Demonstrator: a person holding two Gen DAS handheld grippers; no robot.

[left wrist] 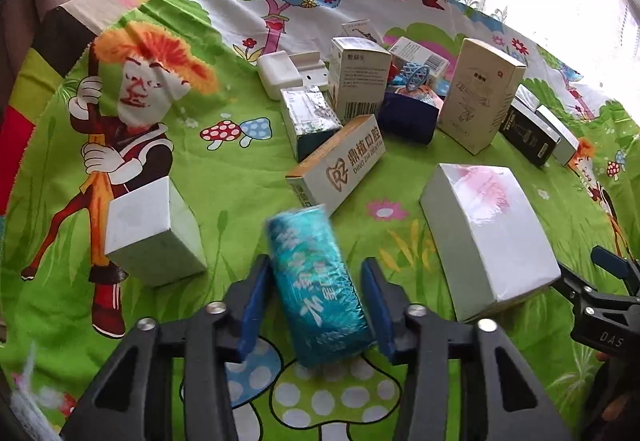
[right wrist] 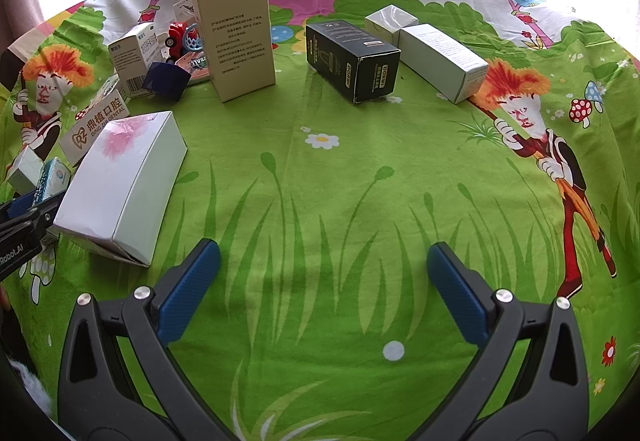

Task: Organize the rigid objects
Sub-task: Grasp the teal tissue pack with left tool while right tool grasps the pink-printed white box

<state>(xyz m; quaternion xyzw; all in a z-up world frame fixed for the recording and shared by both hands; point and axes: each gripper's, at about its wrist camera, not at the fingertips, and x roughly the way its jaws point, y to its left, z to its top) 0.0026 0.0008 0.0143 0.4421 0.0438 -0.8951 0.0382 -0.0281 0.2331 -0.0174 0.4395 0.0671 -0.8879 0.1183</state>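
Left wrist view: the left gripper [left wrist: 316, 295] has its jaws closed on a teal foil-wrapped rectangular packet [left wrist: 316, 285], held skewed, near the large white pink-flowered carton [left wrist: 486, 237]. Risk: the slick wrap may slip or twist.

Right wrist view: the right gripper [right wrist: 322, 281] has its jaws open and empty, right of that carton [right wrist: 120, 181]; a careless sweep may topple it.

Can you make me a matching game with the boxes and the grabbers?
Things:
1. teal box
2. black box
3. tall beige box
4. right gripper

States:
A. lying on its side
B. standing upright
C. open, nothing between its fingers
D. between the left gripper's fingers

Pairs: 1-D, 2-A, 3-B, 4-C
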